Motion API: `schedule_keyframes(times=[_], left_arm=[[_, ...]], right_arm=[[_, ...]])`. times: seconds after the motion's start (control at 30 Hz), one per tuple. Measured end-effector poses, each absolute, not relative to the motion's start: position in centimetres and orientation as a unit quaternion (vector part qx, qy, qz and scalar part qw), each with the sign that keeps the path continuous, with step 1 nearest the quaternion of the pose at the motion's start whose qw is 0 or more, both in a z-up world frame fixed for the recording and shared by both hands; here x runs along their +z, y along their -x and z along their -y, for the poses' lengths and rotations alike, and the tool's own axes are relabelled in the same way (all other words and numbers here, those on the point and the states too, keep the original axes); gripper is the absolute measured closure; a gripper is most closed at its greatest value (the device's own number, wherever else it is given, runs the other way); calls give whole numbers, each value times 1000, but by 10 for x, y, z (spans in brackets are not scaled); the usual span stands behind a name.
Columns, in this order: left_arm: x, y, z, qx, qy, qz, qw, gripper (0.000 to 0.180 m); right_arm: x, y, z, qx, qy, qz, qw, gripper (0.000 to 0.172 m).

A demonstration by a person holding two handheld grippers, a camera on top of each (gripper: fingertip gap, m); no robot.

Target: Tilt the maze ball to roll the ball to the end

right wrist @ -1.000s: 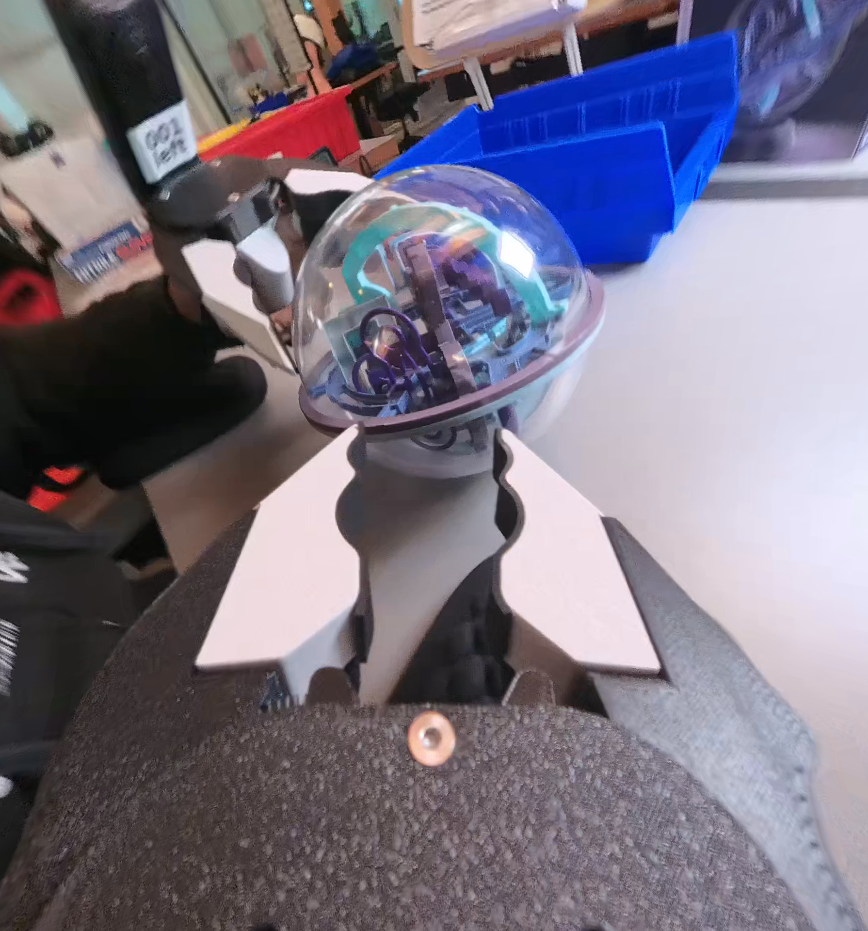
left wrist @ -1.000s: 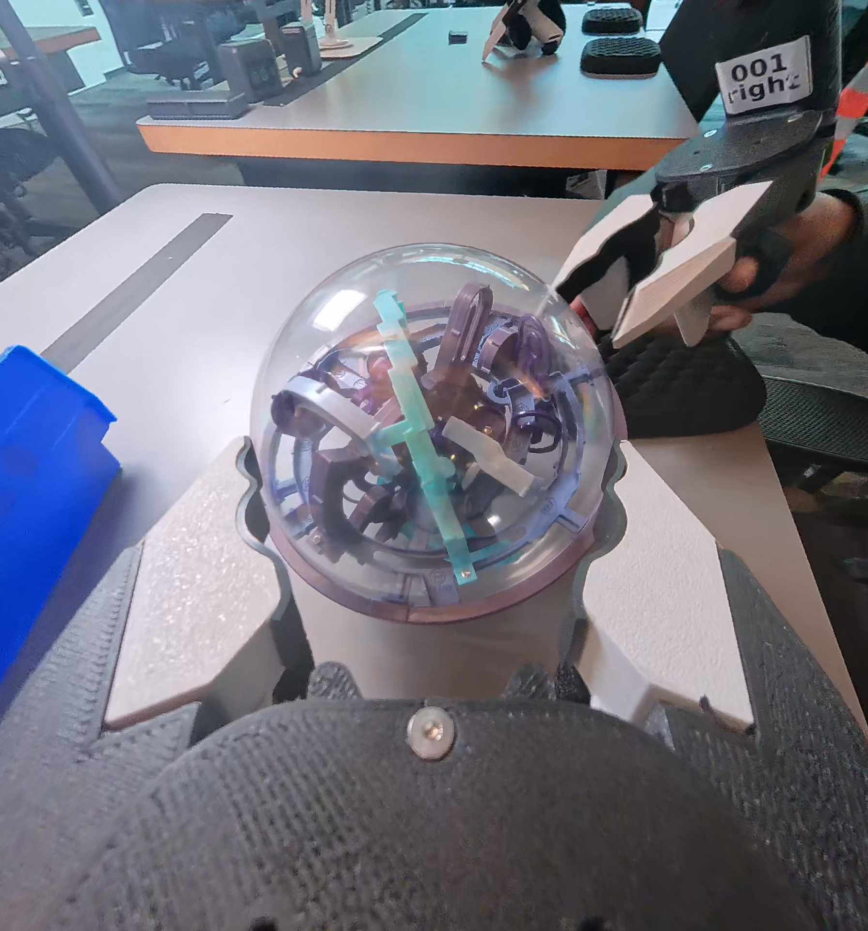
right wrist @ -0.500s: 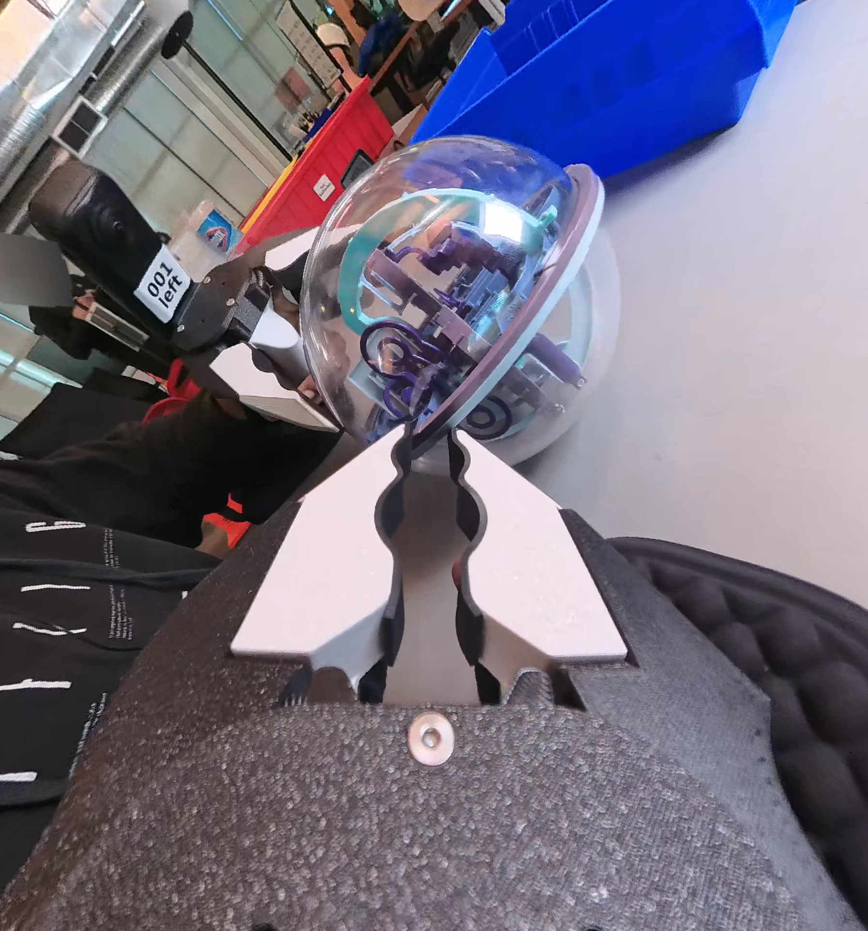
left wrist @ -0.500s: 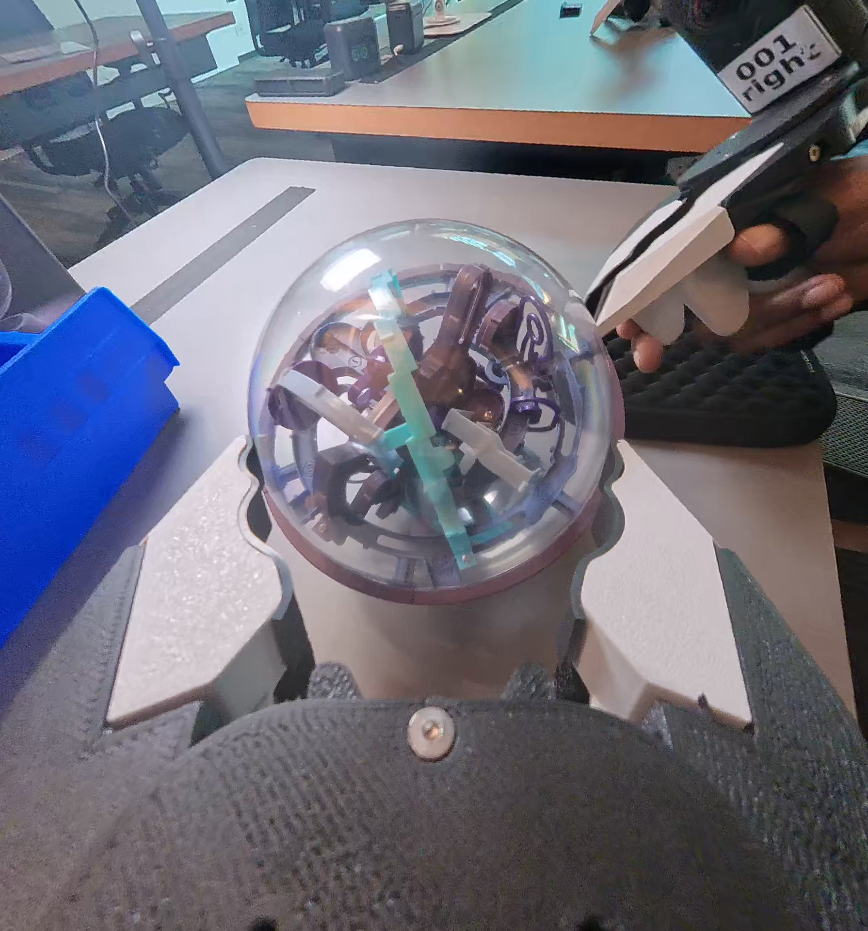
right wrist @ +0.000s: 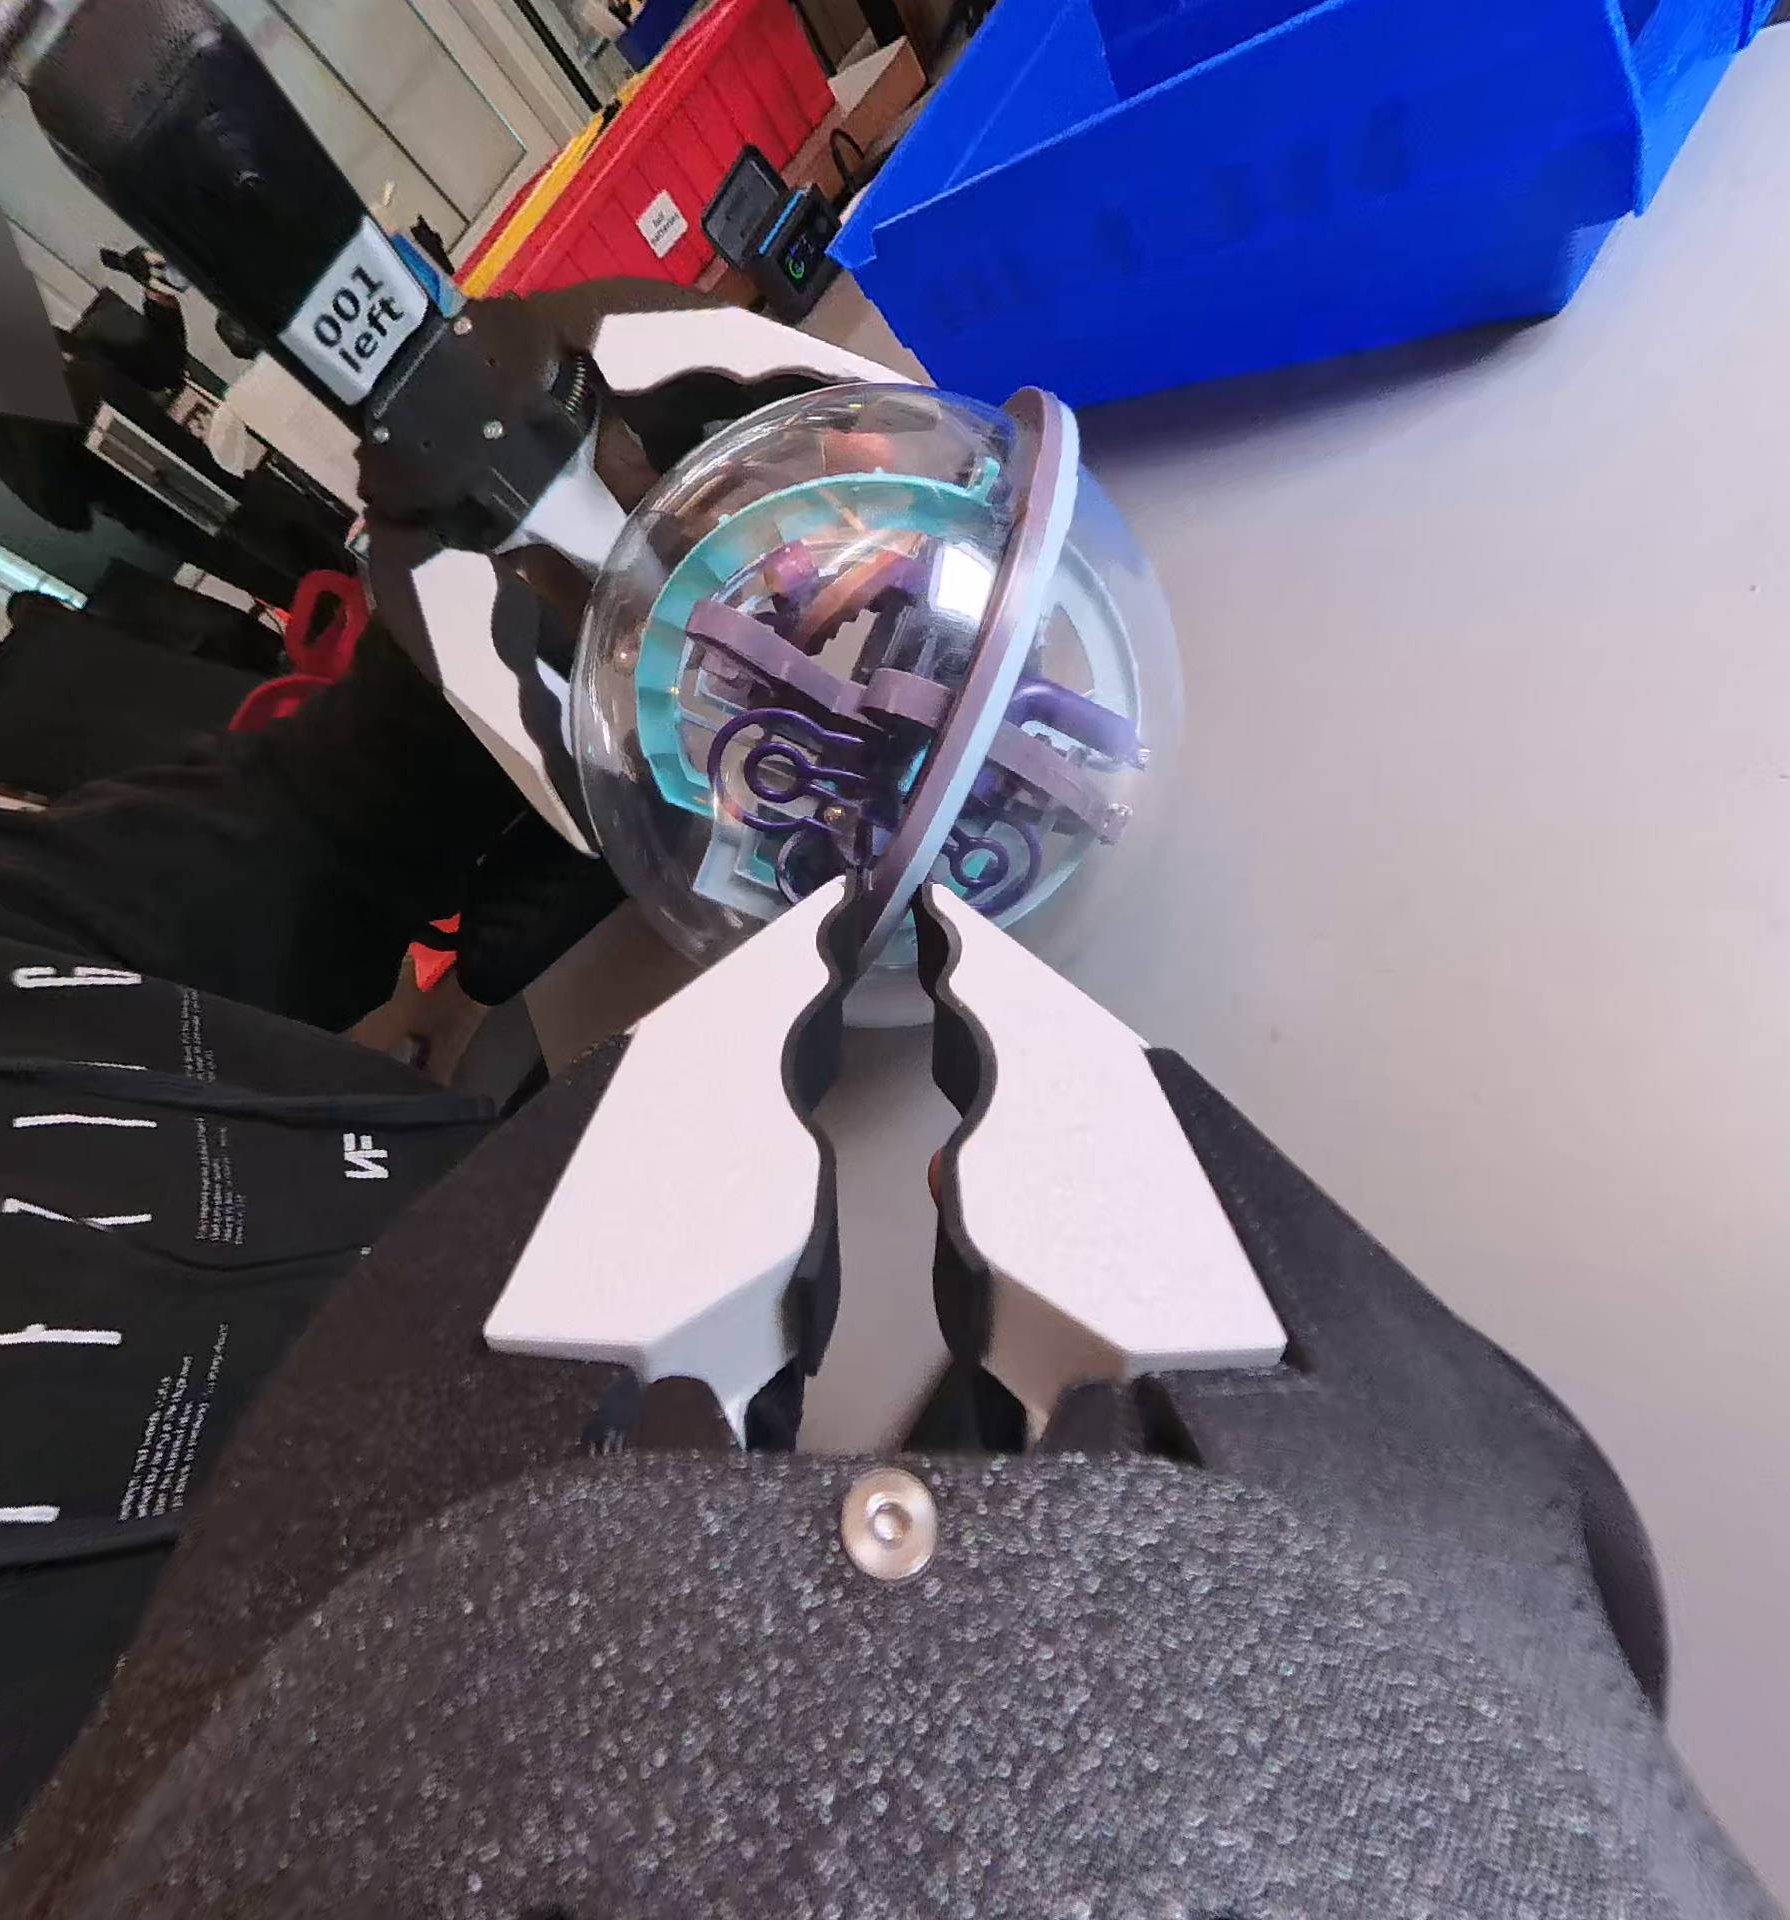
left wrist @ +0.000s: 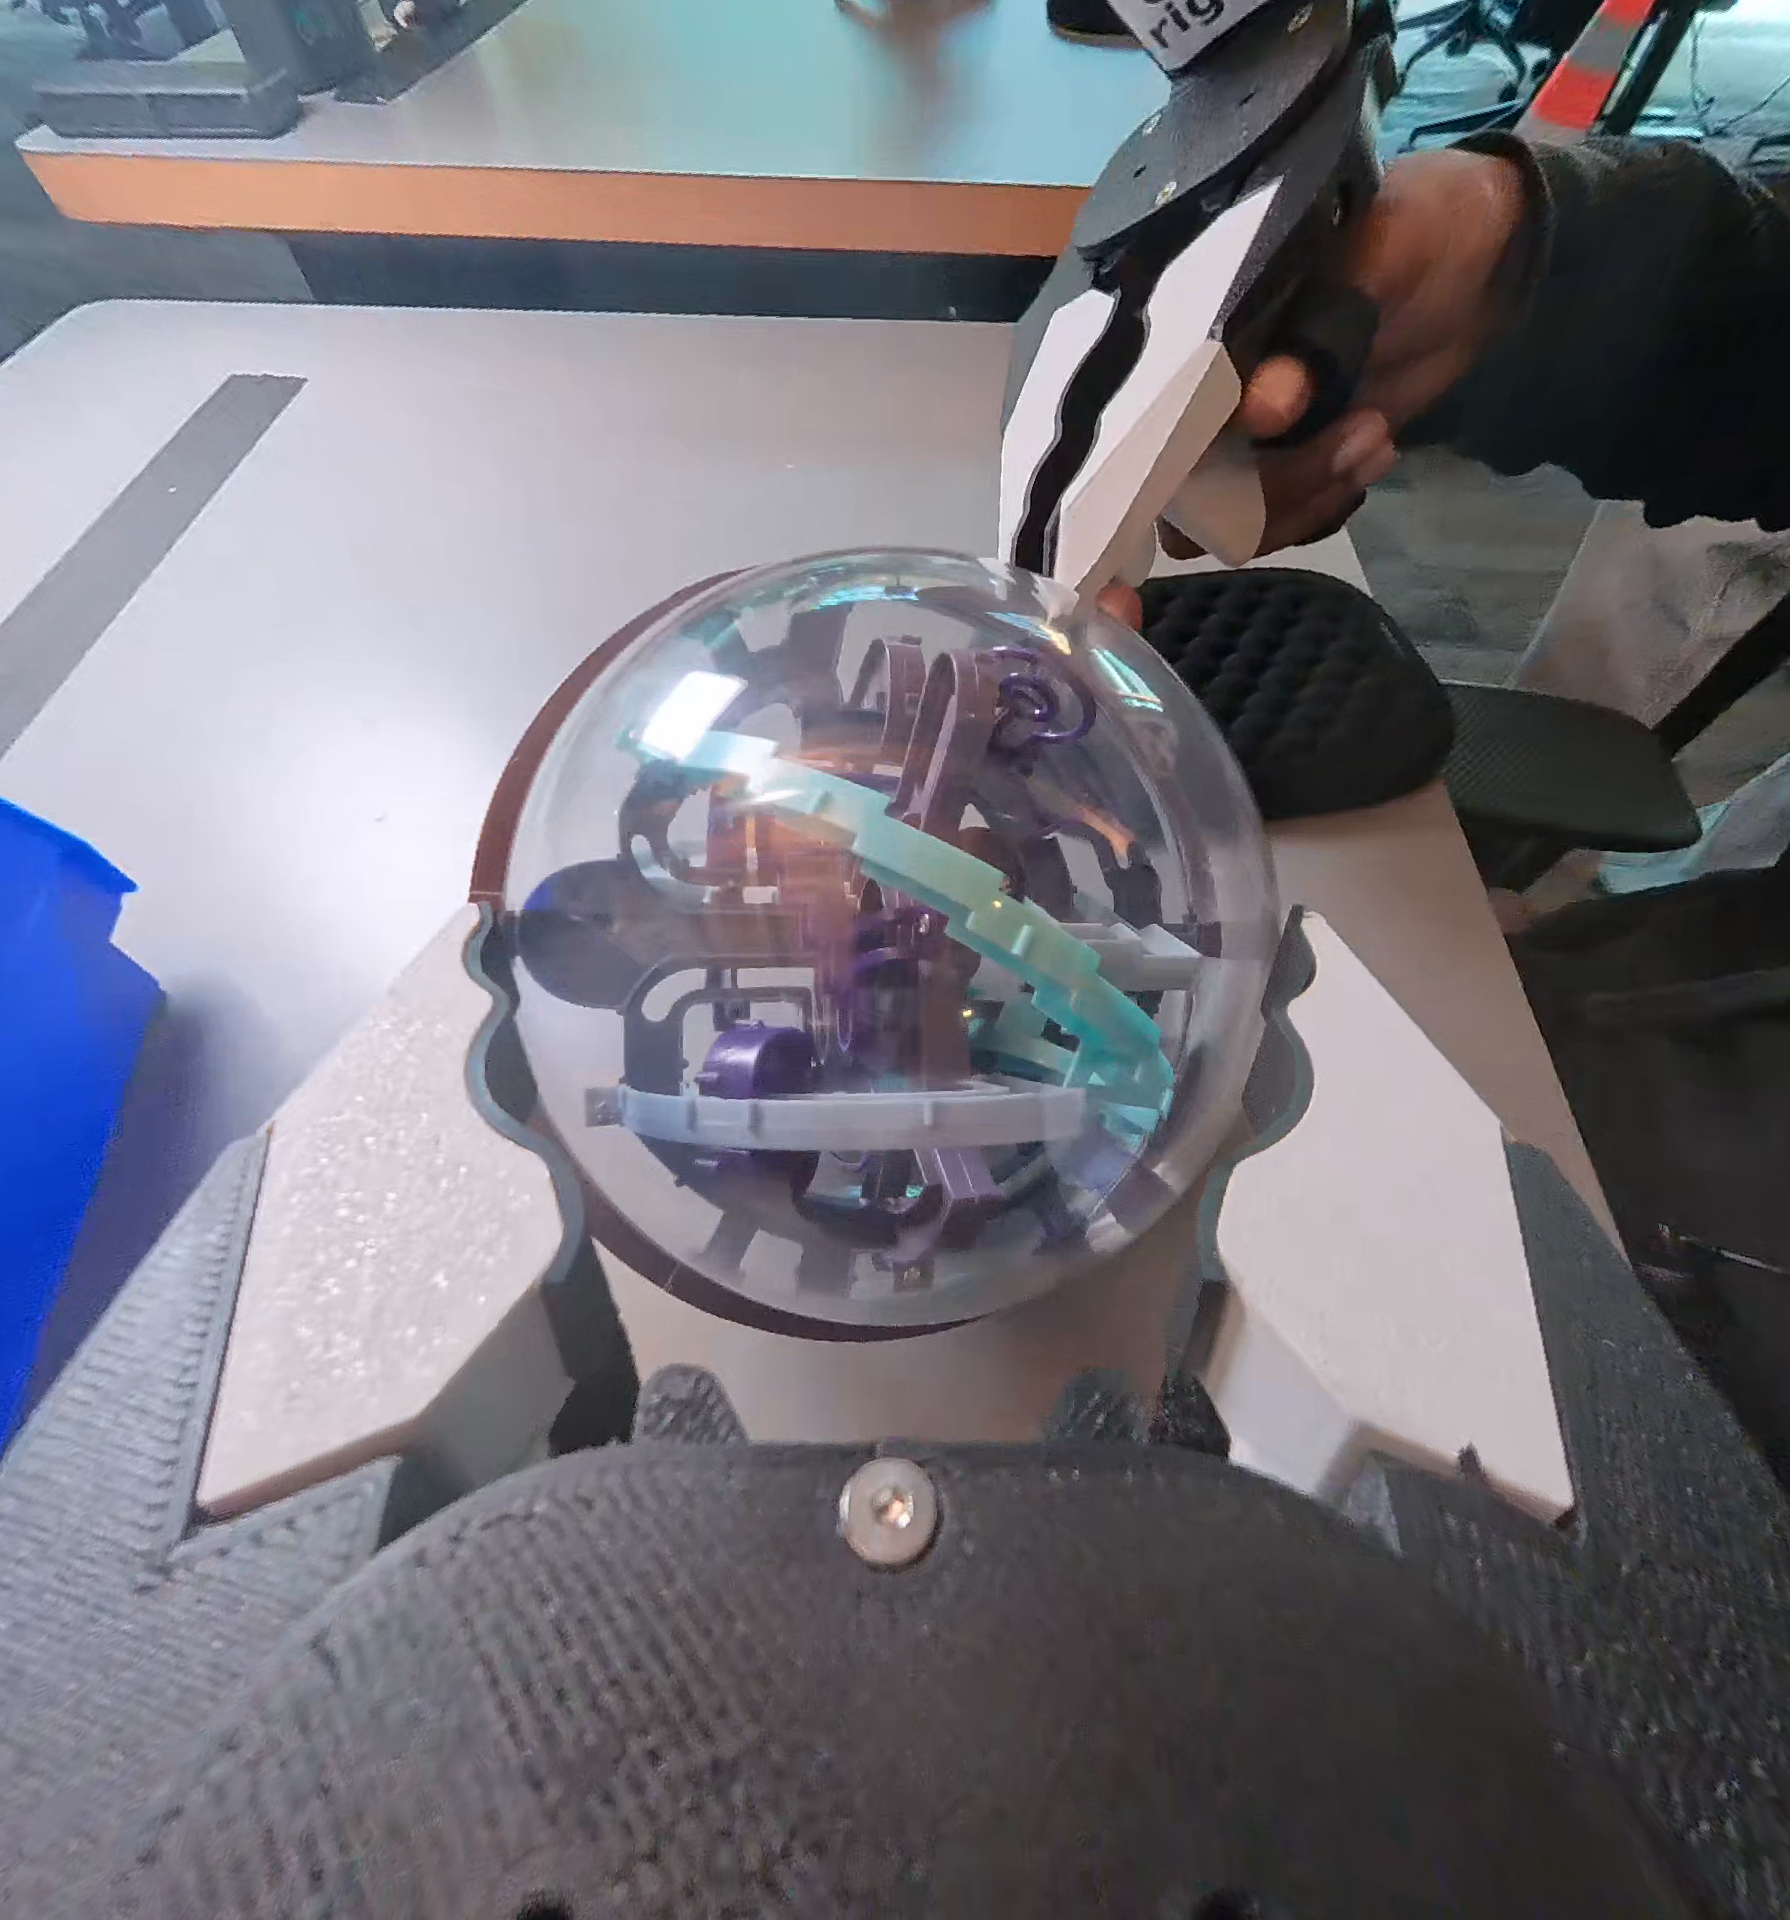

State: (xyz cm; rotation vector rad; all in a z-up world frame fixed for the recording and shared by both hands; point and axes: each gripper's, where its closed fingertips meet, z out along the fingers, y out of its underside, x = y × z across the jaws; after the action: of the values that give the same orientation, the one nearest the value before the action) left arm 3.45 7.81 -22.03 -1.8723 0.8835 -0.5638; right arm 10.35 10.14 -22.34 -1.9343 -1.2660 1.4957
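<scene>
Left gripper (left wrist: pixel 886 997) spread wide, both pads pressed on the sides of the clear maze ball (left wrist: pixel 870 935). Right gripper (right wrist: pixel 886 899) nearly closed, tips pinching the ball's purple equator rim (right wrist: pixel 1016 582).

surface: grey table (left wrist: pixel 455 582) | on it: blue bin (right wrist: pixel 1286 208), black pad (left wrist: pixel 1286 696)

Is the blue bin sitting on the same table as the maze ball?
Yes, the blue bin rests on the grey table just behind the maze ball.
</scene>
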Motion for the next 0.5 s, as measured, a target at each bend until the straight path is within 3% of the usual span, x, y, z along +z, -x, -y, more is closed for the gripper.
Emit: schedule_keyframes(times=[0.2,0.37,0.5], left_arm=[[-221,-35,-80,-223,774,-337,488,42],[-221,-32,-80,-207,777,-302,512,42],[-223,-30,-79,-194,778,-269,533,42]], right_arm=[[-218,-105,-107,520,684,460,223,162],[-228,-110,-98,505,690,462,235,147],[-237,-110,-86,499,690,460,249,152]])
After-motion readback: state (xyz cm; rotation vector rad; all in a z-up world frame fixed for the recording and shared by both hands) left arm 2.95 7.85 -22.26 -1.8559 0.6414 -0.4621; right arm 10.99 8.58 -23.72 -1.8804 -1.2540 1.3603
